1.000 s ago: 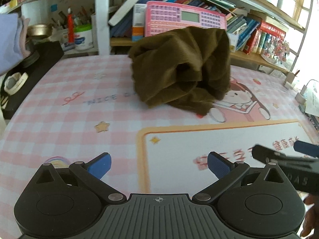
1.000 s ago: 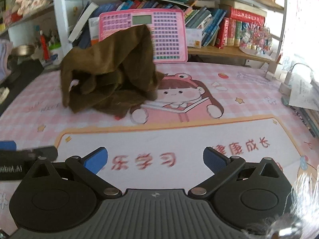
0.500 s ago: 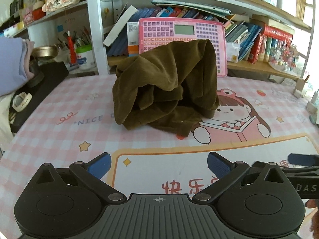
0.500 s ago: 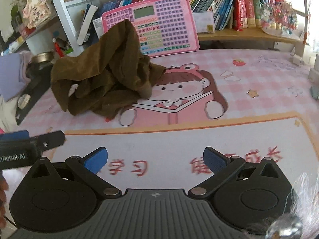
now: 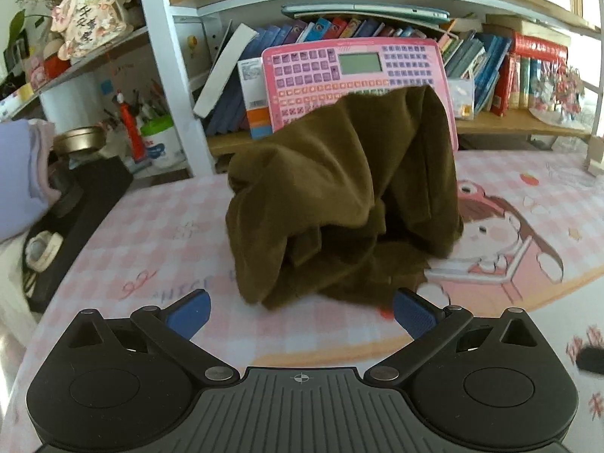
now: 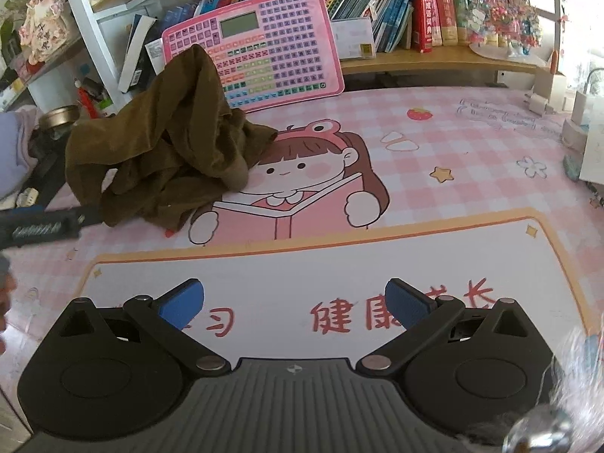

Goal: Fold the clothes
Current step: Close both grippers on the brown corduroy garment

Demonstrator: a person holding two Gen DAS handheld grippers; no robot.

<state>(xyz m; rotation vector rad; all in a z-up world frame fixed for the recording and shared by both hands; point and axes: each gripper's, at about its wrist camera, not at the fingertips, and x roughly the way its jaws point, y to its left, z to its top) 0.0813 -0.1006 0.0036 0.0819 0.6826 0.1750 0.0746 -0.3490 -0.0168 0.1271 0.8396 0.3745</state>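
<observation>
Cloth [image 5: 339, 204], olive-brown and crumpled, sits in a loose heap on the pink checked desk mat [image 5: 151, 234], its highest fold propped against the pink toy keyboard [image 5: 355, 71] that leans on the bookshelf behind it. In the right wrist view the same cloth [image 6: 166, 151] lies to the left of the cartoon girl printed on the mat [image 6: 453, 158], with its near edge spilling over the drawing's border.

The left gripper [image 5: 300, 311] has its blue-padded fingers spread wide and holds nothing; the cloth's lower edge lies just ahead of the gap between them, apart from either pad. The right gripper [image 6: 294, 302] is likewise wide apart and empty, hovering over the white panel with red characters, well clear of the cloth. The left gripper's dark finger also shows at the left edge of the right wrist view, near the cloth's hem.

At the back left, a white tub with a green lid [image 5: 162, 143] stands beside a cup packed with pens [image 5: 132, 113]; a round metal tin [image 5: 77, 139] rests nearby. Books [image 6: 396, 11] fill the shelf, upright and slanted.
</observation>
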